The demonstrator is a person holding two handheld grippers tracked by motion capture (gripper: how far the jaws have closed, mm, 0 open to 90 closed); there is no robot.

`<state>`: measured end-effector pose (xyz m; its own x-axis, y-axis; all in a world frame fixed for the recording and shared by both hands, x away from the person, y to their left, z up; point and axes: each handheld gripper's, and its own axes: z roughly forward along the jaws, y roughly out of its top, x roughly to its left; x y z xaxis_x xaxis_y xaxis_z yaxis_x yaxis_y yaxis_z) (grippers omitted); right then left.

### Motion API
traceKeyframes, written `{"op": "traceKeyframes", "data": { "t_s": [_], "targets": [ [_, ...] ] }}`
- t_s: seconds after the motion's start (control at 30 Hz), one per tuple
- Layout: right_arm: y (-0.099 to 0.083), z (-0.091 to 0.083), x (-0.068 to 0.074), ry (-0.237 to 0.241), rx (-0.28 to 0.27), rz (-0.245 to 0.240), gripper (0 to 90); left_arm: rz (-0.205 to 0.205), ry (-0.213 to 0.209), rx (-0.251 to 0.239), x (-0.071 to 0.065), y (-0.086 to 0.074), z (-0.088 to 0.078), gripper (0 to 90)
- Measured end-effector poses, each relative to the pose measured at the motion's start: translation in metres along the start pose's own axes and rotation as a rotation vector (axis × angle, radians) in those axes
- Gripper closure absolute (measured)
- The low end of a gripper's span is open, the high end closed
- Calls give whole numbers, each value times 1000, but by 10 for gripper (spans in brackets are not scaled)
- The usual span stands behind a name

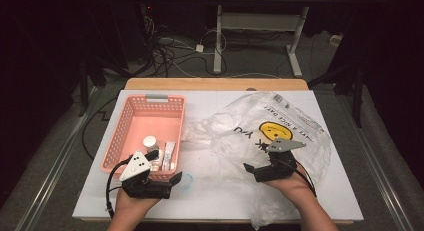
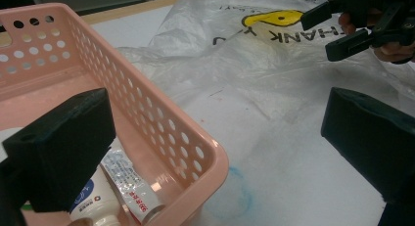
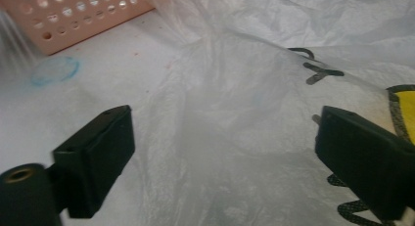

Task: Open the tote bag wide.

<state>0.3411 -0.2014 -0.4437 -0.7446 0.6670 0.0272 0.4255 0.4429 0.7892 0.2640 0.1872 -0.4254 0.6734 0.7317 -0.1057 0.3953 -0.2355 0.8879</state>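
At the near edge of the white table [image 1: 210, 201], the left gripper [image 1: 170, 183] is held by the person's left hand just in front of the pink basket [image 1: 125, 123], its jaws spread wide with nothing between them; one jaw is seen over the basket's near corner, the other over bare table. A white tube [image 2: 132, 184] and a second white tube with a blue mark [image 2: 93, 199] are seen lying in the basket's near end, beside a white-capped bottle [image 1: 149, 142]. To the right, the right gripper [image 1: 252, 170] is held low over the clear plastic bag [image 1: 240, 131], jaws apart and empty, the crumpled film lying beneath them. Farther off, the bag's yellow smiley print [image 1: 275, 131] is spread toward the table's far right.
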Motion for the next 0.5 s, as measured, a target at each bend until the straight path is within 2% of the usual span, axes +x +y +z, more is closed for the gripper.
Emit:
{"op": "traceKeyframes", "data": {
  "t_s": [0.1, 0.17, 0.2, 0.23, 0.37, 0.43, 0.5],
  "targets": [
    [-1, 1, 2, 27, 15, -13, 234, 6, 3, 0, -2, 1, 1, 0],
    [-2, 5, 3, 31, 45, -20, 287, 8, 3, 2, -2, 1, 1, 0],
    [-3, 10, 4, 30, 79, -35, 311, 9, 3, 2, -2, 1, 1, 0],
    [-3, 10, 4, 30, 79, -35, 311, 10, 4, 2, -2, 1, 1, 0],
    [-10, 23, 5, 25, 143, -51, 317, 4, 4, -3, -1, 0, 0, 0],
    [-16, 29, 6, 30, 165, -50, 345, 5, 4, -5, 0, 0, -1, 0],
    [-19, 32, 7, 14, 182, -52, 383, 4, 3, -4, 0, 0, -1, 0]
  ]
}}
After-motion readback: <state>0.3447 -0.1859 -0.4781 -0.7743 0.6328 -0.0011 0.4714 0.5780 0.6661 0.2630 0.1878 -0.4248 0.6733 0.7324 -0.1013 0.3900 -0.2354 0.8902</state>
